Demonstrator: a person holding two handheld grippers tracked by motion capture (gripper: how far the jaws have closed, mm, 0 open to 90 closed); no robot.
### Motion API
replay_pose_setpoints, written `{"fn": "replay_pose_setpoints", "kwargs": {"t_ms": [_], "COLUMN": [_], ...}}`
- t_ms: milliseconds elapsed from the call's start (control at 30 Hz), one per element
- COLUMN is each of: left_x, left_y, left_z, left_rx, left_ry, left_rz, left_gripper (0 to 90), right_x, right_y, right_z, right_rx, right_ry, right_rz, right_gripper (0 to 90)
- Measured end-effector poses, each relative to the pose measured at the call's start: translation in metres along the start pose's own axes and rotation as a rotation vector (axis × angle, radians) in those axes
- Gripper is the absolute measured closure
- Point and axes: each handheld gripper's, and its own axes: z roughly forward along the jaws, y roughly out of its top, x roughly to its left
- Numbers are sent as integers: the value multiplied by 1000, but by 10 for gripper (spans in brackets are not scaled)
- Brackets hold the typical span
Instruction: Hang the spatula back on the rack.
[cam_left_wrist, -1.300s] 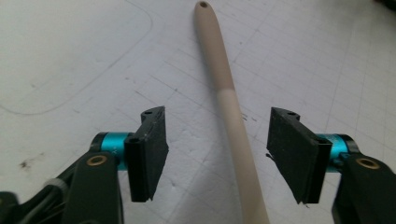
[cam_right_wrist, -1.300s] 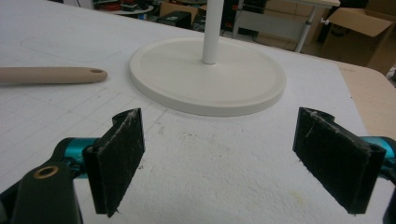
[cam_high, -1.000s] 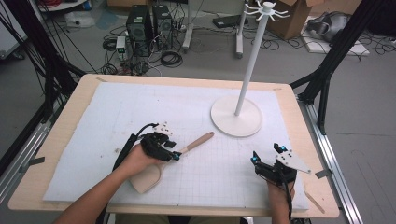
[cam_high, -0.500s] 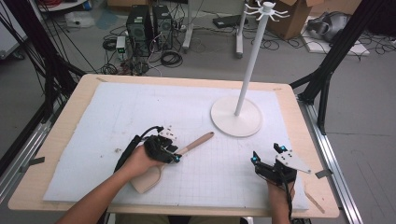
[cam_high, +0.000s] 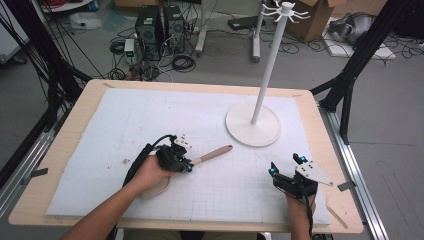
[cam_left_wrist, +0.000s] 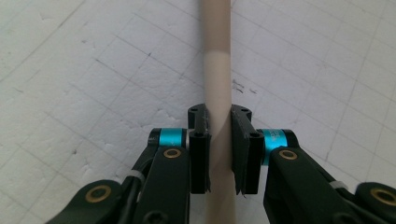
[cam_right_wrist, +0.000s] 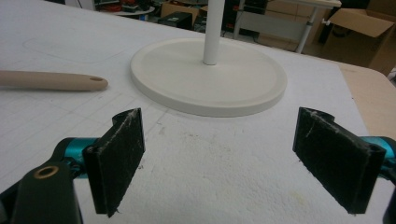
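Spatula (cam_high: 200, 159) is lying on the white mat (cam_high: 150, 120), its wooden handle running straight up between the jaws of the left gripper (cam_left_wrist: 219, 135). Those jaws have just been closing and are now pressing on the handle from both sides; its free end is pointing beyond the fingertips. Right gripper (cam_right_wrist: 219, 154) is resting near the mat's edge with its jaws standing wide and nothing between them. Ahead of those jaws, the round base of a white stand (cam_right_wrist: 208, 74) is sitting.
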Motion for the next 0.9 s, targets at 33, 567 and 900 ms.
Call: {"fn": "replay_pose_setpoints", "kwargs": {"t_ms": [33,567,900], "left_x": [-1,1,-9], "left_y": [0,-1,2], "left_z": [0,-34,-42], "left_rx": [-4,-174,-250], "left_ry": [6,-6,-2], "left_rz": [11,-30,-17], "left_gripper": [785,783,783], "right_x": [0,0,24], "right_y": [0,0,26], "right_z": [0,-1,9], "right_rx": [1,-5,-7], "right_ry": [-1,3,134], "right_rz": [3,8,25], "right_gripper": [156,156,155]}}
